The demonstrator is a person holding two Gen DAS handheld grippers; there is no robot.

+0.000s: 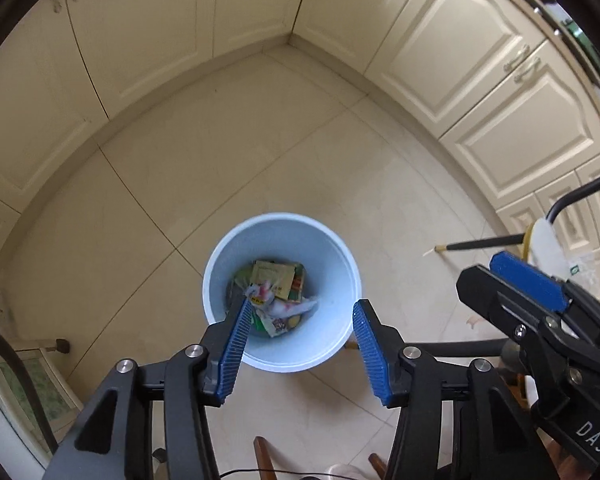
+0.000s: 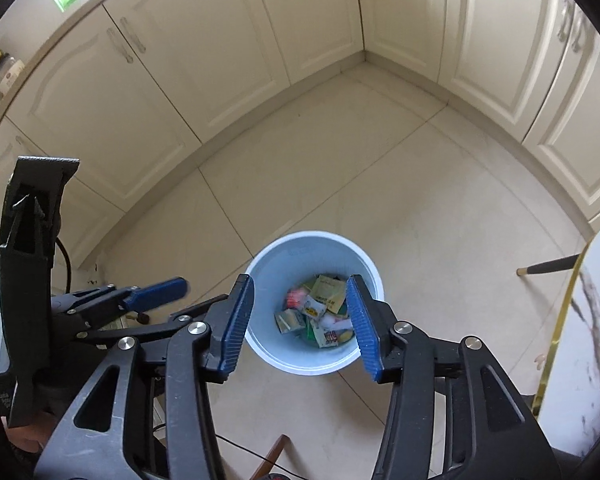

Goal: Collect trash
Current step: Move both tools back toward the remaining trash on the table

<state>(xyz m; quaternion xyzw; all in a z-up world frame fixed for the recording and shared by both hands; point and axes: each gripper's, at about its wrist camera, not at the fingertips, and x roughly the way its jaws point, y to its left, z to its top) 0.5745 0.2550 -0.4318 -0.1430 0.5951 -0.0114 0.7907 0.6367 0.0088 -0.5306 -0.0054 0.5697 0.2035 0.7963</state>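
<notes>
Over on the left, the left gripper [image 1: 300, 344] hangs above the pale blue round plastic bin [image 1: 340, 264], blue ribbed pads spread wide, nothing between them. It shows again at the left edge of the right wrist view [image 2: 156, 292], off to the side of the bin; from that angle I cannot tell how its jaws stand.

Centre stage, the bin stands upright on the cream tiled floor [image 2: 440, 200], mouth up, long axis vertical. In its bottom lies the collected trash: crumpled snack wrappers and a yellow-green paper sachet [image 1: 272, 276], piled loosely and pointing every which way. The sachet lies roughly flat, its long edge slanted across the bin floor.

I'd judge all of it light, thin and crinkly. The foil wrappers are likely slippery and would slide from a shallow pinch, so a raised fold or corner is the place to take hold. The bin itself looks light, stiff enough at the rim to be gripped there, and easy to tip.

Moving right, the right gripper [image 2: 300, 320] also hovers over the bin mouth, jaws released, empty.

Far right, a black chair leg with a gold tip [image 2: 548, 266] stands well clear of the bin.
</notes>
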